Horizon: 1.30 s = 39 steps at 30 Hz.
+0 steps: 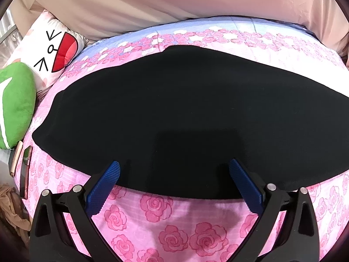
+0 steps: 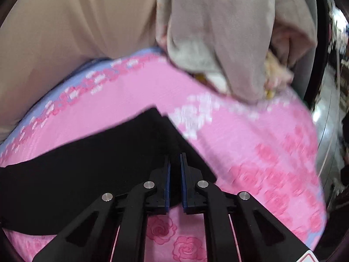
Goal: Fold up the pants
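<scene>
The left wrist view is being taken from close above the near edge of the pink rose bedspread (image 1: 174, 224), facing forward across the black pants (image 1: 185, 113) toward the beige sheet (image 1: 174, 0) at 12 o'clock, with pillows seen at 9 to 10 o'clock. The right wrist view is being taken from nearer still, and blurred, over the pants' (image 2: 87, 170) corner. The pants, bedspread (image 2: 250, 152) and sheet (image 2: 76, 21) are being shared by both views.

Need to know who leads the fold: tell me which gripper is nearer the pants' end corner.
Right. The right gripper is nearly shut over the black pants beside that corner. The left gripper is open over the pants' near edge, mid-length.
</scene>
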Tool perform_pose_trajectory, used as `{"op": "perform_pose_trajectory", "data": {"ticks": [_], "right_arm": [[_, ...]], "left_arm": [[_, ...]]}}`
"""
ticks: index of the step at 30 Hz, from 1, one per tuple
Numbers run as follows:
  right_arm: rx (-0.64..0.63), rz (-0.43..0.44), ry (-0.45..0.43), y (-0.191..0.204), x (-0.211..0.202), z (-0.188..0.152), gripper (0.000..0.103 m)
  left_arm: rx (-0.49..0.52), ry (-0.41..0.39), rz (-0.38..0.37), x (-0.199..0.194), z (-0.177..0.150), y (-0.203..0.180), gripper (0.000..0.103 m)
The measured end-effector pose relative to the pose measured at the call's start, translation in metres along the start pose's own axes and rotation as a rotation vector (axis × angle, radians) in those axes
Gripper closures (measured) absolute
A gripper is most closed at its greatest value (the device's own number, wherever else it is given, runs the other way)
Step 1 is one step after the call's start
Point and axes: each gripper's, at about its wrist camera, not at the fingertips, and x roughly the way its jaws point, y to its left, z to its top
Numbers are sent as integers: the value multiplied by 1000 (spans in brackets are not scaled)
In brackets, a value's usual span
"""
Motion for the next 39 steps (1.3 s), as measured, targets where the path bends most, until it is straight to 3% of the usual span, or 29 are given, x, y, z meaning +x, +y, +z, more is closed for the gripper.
{"op": "perform_pose_trajectory", "data": {"ticks": [2,3,5,7,13,19,21,22,23,26,31,34,39], "right_arm": [[20,9,-44,-9,-15,8,96],[33,1,-30,-15,-11,9,96],[20,4,103,-23,25,-2,95],[19,24,90,-24,20,-3,93],[43,-30,54,-31,-2,1,50],[102,56,146,-27,27,-8,46],[76,10,125,-19,26,-9,55],[73,6,118,-17,25,-9,76],[89,51,124,-15,23,-8,83],[79,49,97,-1,10,-4,84],[67,150,28,34,-29,10,85],[31,235,-12,70,-56,22,85],[-83,401,-38,165,-93,27,85]], "left_arm": [[2,-6,4,-3,1,-2,5],[3,-9,-1,-4,1,-3,5],[6,-5,-9,-3,1,-7,5],[19,3,-9,0,0,-12,5],[36,-3,-26,-4,-2,-18,5],[34,3,-35,-7,-5,-15,5],[32,1,-38,-8,-5,-12,5],[30,1,-40,-9,-6,-11,5],[30,1,-41,-9,-6,-9,5],[24,2,-50,-9,-6,-4,5],[-1,-2,-68,-10,-7,10,5],[-21,-7,-77,-11,-7,22,5],[-75,-11,-90,-11,-12,51,5]]}}
